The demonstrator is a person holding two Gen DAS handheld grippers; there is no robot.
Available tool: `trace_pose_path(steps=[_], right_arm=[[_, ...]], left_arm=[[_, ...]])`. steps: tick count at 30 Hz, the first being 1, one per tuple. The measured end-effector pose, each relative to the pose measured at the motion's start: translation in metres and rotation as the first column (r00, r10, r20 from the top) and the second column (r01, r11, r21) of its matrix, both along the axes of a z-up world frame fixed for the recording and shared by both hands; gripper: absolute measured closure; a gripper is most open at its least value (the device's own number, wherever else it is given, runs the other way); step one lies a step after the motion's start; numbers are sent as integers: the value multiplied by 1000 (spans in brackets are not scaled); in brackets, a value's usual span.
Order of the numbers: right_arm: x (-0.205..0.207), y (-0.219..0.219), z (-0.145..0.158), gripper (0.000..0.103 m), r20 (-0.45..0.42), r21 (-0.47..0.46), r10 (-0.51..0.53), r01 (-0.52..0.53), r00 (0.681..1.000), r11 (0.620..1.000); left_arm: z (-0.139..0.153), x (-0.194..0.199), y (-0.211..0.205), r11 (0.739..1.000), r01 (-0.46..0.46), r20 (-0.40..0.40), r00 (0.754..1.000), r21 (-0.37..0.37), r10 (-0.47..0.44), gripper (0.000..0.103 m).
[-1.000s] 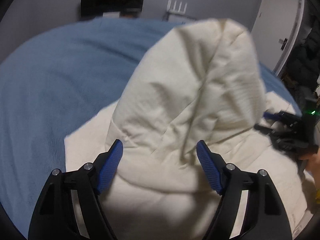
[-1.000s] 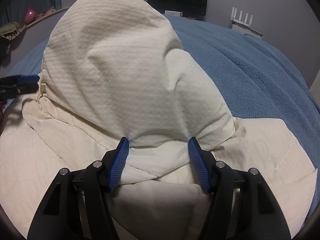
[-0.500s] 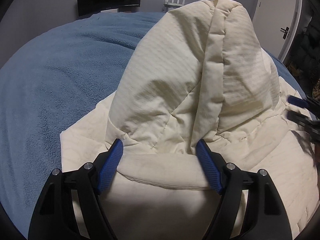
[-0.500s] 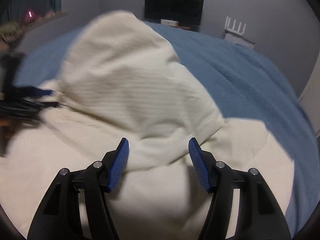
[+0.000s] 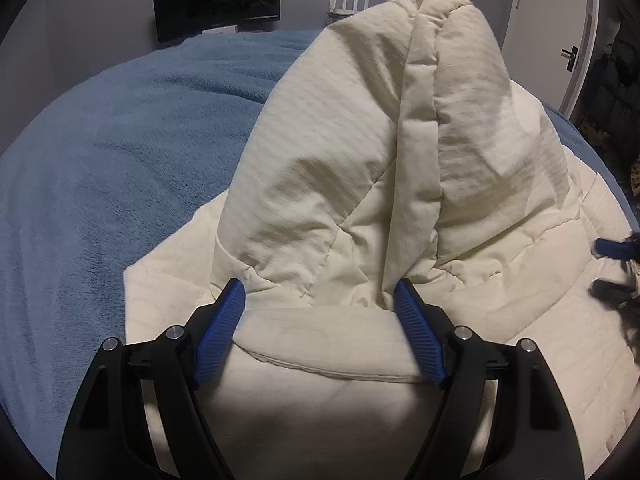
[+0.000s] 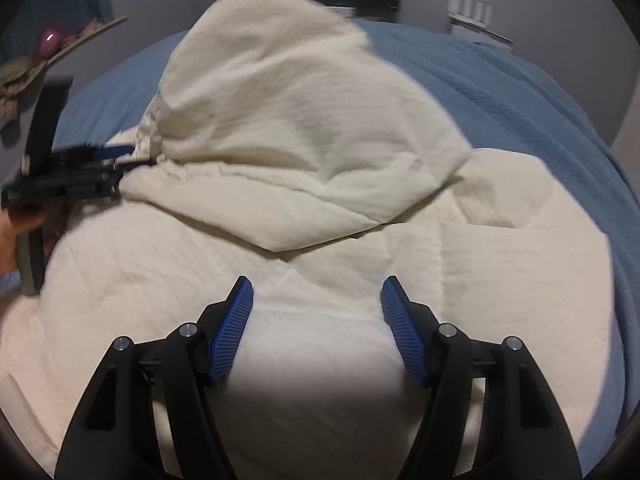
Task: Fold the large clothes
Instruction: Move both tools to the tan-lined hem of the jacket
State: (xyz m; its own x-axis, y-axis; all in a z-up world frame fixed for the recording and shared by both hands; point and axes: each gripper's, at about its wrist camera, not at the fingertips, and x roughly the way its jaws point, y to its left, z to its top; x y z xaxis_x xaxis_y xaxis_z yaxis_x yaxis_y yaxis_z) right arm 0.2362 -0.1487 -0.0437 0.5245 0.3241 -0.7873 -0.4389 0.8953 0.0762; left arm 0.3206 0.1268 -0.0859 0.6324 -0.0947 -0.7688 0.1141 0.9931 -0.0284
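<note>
A large cream quilted garment (image 5: 360, 184) lies on the bed, one thick fold standing up in a tall hump (image 6: 288, 120). My left gripper (image 5: 318, 300) has the base of that fold between its blue pads; the pads touch the cloth on both sides while the jaws are opening slightly. In the right wrist view the left gripper (image 6: 128, 162) sits at the hump's left edge. My right gripper (image 6: 316, 292) hovers over flat cloth, jaws opening, with nothing pressed between its pads. It shows at the right edge of the left wrist view (image 5: 610, 270).
A blue fleece blanket (image 5: 100, 160) covers the bed around the garment. A dark screen (image 5: 216, 0) and a white router (image 5: 348, 0) stand against the back wall. A door (image 5: 560, 32) is at the right, a cluttered shelf (image 6: 52, 52) at the left.
The fold that filled the right gripper's jaws has come out of them and sunk away to the left; the right gripper has drawn back. The left gripper has kept its place on the fold.
</note>
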Motion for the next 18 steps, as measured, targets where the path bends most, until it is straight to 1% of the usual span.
trace_pose_path(steps=[1,2,3,4,5,7,8,9,11,13,14,16,17,18], right_arm=[[-8,-5,11,39,13,27,-7,7,1000,1000],[-14,-9,19,39,27,36,-13,12,1000,999],[-26,-15,32,39,45,39,-25,24,999,999],[-33,-20,39,39,50,39,-32,31,998,999],[-46,-26,51,39,57,43,-43,41,997,998],[-70,-39,69,31,62,61,-63,60,996,996],[-81,-45,74,26,65,70,-72,68,995,995],[-96,-52,80,23,67,79,-81,75,994,994],[-126,-68,93,23,66,89,-97,91,993,992],[-146,-83,100,22,57,87,-113,108,992,990],[-158,-89,102,22,53,86,-126,121,991,989],[-181,-104,110,22,39,86,-158,154,987,984],[-192,-112,115,22,31,93,-169,166,985,982],[-203,-122,121,22,28,105,-175,171,984,980]], left_arm=[[3,-3,-3,1000,-12,5,1000,26,12,22],[6,-5,-5,998,-28,8,1000,61,27,8],[9,-9,-7,994,-53,15,999,100,51,6],[13,-14,-8,993,-55,24,998,103,52,7],[18,-20,-8,995,-50,23,999,89,48,7],[27,-30,-8,995,-55,9,998,84,54,7],[32,-35,-9,995,-56,5,998,88,56,7],[39,-42,-10,994,-55,6,998,95,55,7],[61,-62,-16,993,-46,28,999,104,43,7],[81,-81,-22,993,-37,41,999,115,33,7],[91,-91,-25,994,-28,45,999,109,24,7],[112,-114,-32,997,-6,34,999,79,3,7],[123,-127,-36,997,21,19,1000,70,-22,7],[130,-135,-36,996,40,12,999,77,-41,7]])
